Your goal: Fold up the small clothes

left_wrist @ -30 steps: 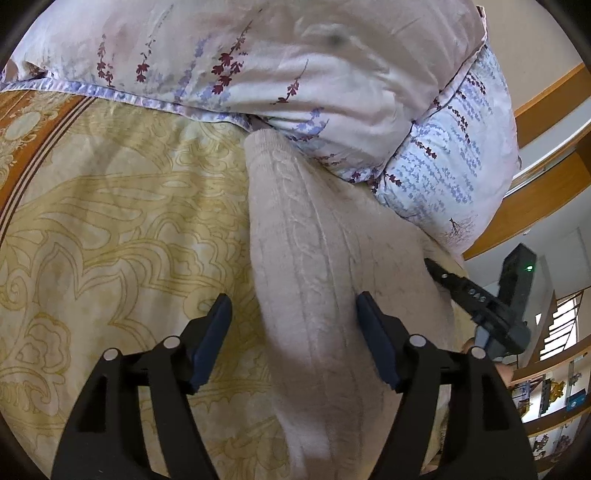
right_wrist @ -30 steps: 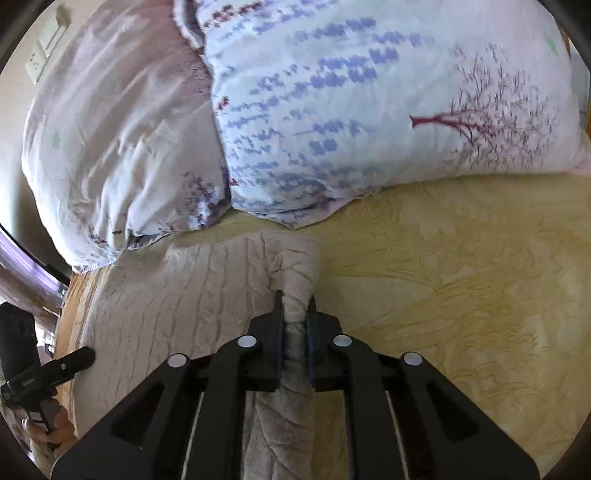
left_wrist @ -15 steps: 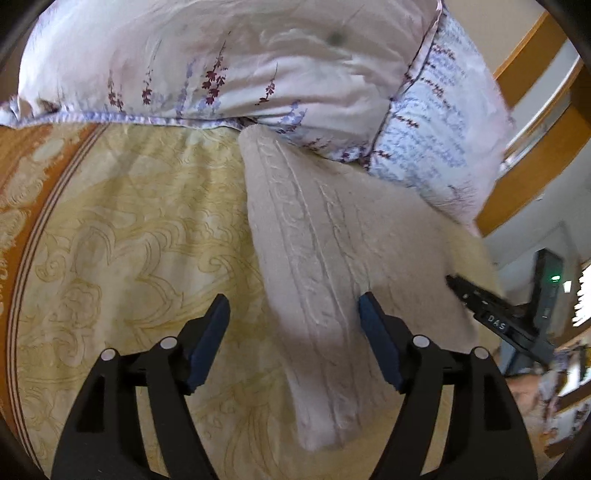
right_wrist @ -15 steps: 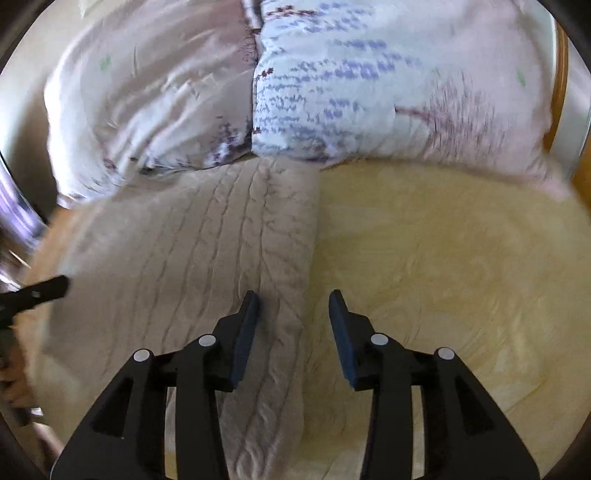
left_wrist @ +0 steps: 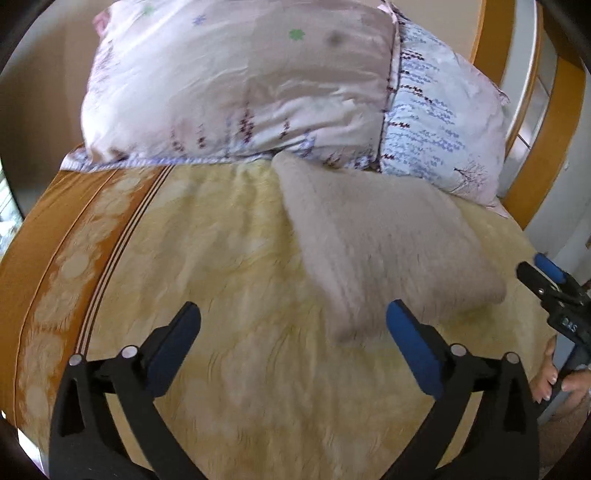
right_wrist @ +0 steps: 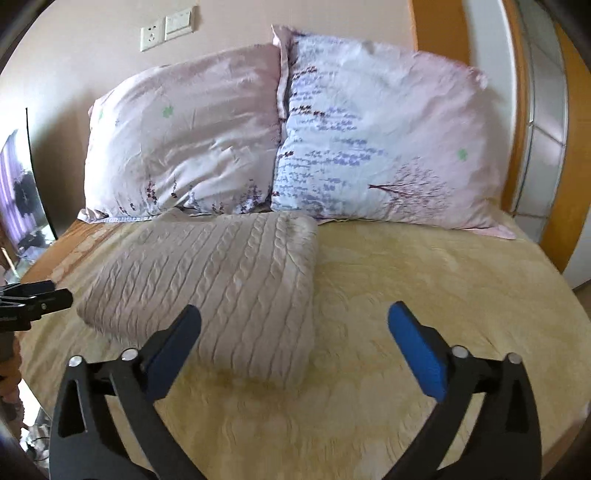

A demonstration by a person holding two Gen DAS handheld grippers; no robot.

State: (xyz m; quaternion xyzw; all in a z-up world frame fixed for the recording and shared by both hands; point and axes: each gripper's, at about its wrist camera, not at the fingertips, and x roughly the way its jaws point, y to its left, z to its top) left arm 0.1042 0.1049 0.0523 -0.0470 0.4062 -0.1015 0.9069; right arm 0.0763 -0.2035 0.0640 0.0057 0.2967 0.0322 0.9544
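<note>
A beige cable-knit garment (right_wrist: 229, 280) lies folded into a thick rectangle on the yellow bedspread (right_wrist: 424, 295), its far end against the pillows. It also shows in the left wrist view (left_wrist: 380, 243), blurred. My left gripper (left_wrist: 291, 332) is open and empty, held above the bedspread just short of the garment's near corner. My right gripper (right_wrist: 293, 332) is open and empty, above the bed in front of the garment's right edge. The right gripper also shows at the right edge of the left wrist view (left_wrist: 550, 284); the left one at the left edge of the right wrist view (right_wrist: 33, 299).
Two floral pillows (right_wrist: 192, 136) (right_wrist: 384, 144) lean at the head of the bed. An orange border (left_wrist: 48, 258) runs along the bed's left side. A wooden frame (right_wrist: 569, 166) stands at the right. Wall sockets (right_wrist: 166, 29) sit above the pillows.
My right gripper let go of the garment's folded edge and opened wide. Both grippers pulled back and up from the garment, which now lies folded on the bed.
</note>
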